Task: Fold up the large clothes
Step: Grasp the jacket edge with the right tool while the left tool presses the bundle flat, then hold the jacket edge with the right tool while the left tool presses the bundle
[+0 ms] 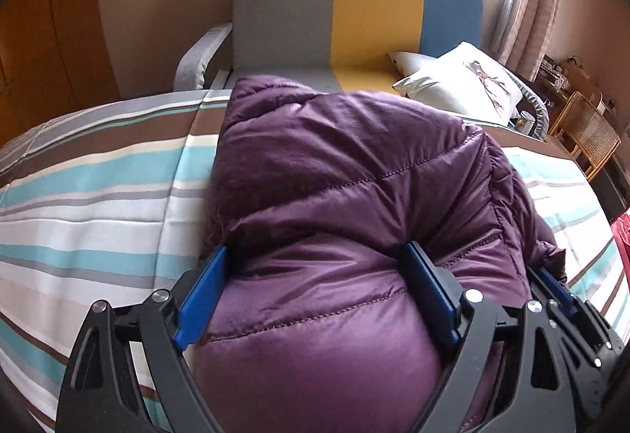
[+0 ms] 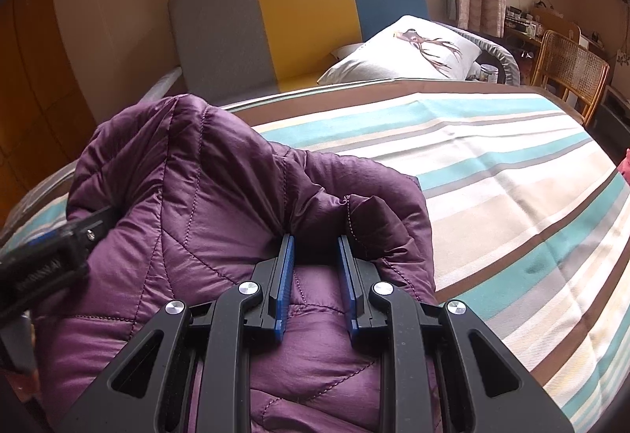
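Purple quilted puffer jacket (image 1: pixel 346 177) lies bunched on striped bedspread (image 1: pixel 98 188), glossy, creased. Left gripper (image 1: pixel 315 287) spread wide around a puffy fold; right gripper (image 2: pixel 315 275) clamps a fold, jaws narrowed.

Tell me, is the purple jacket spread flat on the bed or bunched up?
Bunched up. The purple jacket rises in puffy folds above the striped bed cover, with both tongs pushed into it.

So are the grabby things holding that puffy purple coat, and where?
Both tools straddle the purple jacket. The right tool looks pinched on a puffy fold near its edge. The left tool is spread wide around a bulge; a firm hold cannot be told.
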Motion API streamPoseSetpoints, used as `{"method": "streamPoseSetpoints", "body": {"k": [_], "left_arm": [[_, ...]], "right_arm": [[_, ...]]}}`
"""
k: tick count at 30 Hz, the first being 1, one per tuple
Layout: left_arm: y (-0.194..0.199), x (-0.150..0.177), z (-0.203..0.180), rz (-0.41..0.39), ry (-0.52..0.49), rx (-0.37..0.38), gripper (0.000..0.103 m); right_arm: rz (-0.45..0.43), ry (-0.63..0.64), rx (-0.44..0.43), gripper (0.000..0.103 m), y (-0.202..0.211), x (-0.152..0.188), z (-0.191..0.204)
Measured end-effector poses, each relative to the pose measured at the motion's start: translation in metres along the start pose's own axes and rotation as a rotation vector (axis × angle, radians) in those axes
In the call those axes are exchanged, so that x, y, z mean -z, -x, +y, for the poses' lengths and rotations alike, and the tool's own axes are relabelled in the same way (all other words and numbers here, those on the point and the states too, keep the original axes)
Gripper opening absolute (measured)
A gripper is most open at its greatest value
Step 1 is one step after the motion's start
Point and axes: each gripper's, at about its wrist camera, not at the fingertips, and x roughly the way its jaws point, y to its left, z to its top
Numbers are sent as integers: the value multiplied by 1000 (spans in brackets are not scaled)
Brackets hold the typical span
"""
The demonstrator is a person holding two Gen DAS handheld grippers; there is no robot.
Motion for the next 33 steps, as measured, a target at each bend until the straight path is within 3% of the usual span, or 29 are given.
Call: {"method": "streamPoseSetpoints", "body": {"k": [8,11,15,19,23,29,33], "left_arm": [[22,2,6,-11,-4,0,92],[43,2,14,-17,3,23,96],[58,-9,17,-62,0,-21,98],[44,-35,11,-35,-4,-58,99],[8,-43,4,46,-72,-97,101],[-27,-36,16,105,-4,-9,101],[-34,-30,17,104,-4,-19,101]], "right_arm": [[-15,-3,-40,22,11,0,-6],[0,47,-70,22,29,-14,-1],[-58,147,-106,22,54,-43,19],[-4,153,-108,22,28,-65,30],[75,173,-71,22,-13,-63,37],[88,95,-68,22,-39,-48,23],[75,102,-35,22,-44,-42,26]]}}
